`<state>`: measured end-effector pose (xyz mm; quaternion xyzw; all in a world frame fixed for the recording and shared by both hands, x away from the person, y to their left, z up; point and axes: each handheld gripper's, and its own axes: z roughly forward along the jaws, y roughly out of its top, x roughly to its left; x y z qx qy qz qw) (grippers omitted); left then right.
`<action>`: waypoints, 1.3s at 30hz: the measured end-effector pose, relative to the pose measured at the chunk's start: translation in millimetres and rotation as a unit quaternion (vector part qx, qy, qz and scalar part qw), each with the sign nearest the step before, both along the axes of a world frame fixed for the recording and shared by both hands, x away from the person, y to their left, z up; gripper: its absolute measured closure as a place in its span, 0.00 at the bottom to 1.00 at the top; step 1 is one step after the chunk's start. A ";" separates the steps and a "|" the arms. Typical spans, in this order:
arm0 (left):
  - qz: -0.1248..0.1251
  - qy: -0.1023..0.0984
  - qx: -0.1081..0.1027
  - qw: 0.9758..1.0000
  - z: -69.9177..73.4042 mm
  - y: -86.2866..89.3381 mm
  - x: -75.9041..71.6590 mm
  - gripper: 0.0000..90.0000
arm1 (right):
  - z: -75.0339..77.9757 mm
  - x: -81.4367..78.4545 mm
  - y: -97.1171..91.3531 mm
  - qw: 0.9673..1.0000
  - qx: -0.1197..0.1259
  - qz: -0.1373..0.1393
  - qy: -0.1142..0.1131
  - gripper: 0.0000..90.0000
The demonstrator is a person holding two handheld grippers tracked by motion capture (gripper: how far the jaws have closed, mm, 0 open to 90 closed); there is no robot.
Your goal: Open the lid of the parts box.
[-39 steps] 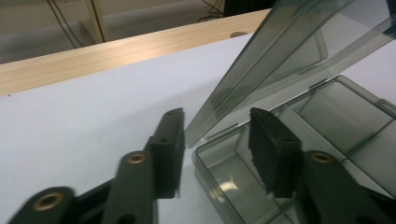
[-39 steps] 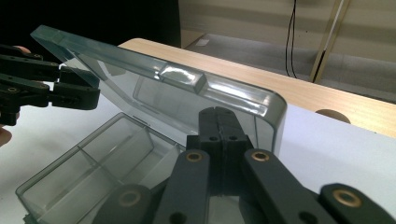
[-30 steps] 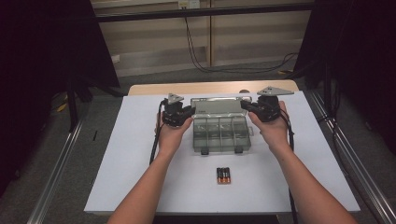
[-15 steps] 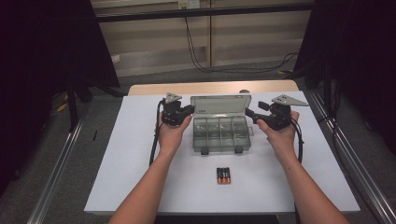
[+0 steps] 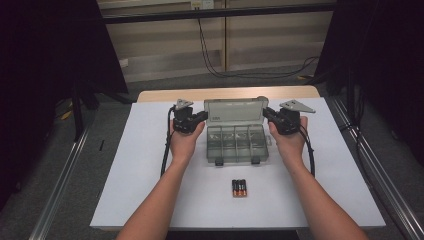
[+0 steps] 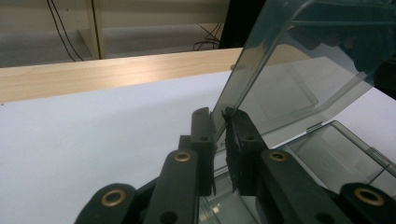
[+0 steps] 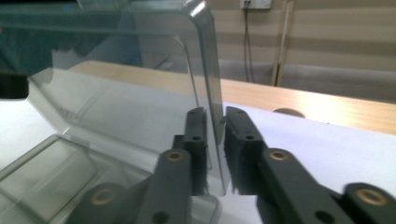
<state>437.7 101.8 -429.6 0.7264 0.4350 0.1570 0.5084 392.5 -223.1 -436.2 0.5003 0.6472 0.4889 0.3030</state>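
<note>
A clear grey compartment box (image 5: 235,145) lies on the white table with its lid (image 5: 234,110) standing up at the back. My left gripper (image 5: 202,116) is shut on the lid's left edge; the left gripper view shows the left gripper (image 6: 218,114) with both pads against the lid (image 6: 303,60). My right gripper (image 5: 267,112) has just been closing, and the lid's right edge is between its jaws. In the right gripper view the right gripper (image 7: 215,114) pinches the lid (image 7: 140,93). The box's compartments look empty.
Three batteries (image 5: 239,188) lie side by side on the white sheet (image 5: 140,165) in front of the box. A wooden table edge (image 5: 165,95) runs behind the sheet. Metal rails (image 5: 65,175) flank the table on both sides.
The right gripper drew off to the right of the lid with its jaws apart, then came back in and down onto the lid's right edge. The left gripper kept its hold.
</note>
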 end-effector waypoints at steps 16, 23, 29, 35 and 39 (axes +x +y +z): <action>0.014 0.029 -0.041 0.999 -11.9 -0.2 25.7 0.89 | 7.1 26.6 1.0 0.998 0.008 -0.022 0.052 0.97; 0.017 0.047 -0.049 0.998 -19.3 -1.6 34.0 0.89 | 10.6 37.1 -2.8 0.996 0.014 -0.011 0.082 0.97; 0.023 0.056 -0.024 0.998 -17.9 -3.9 38.2 0.93 | 10.5 43.0 -4.4 0.995 0.023 -0.011 0.101 0.97; 0.029 0.065 -0.029 0.997 -20.1 -4.1 41.3 0.95 | 9.5 46.2 -6.6 0.993 0.029 -0.006 0.114 0.98; 0.028 0.083 -0.030 0.996 -21.4 -4.0 45.2 0.96 | 5.8 48.6 -6.1 0.992 0.030 -0.010 0.123 0.98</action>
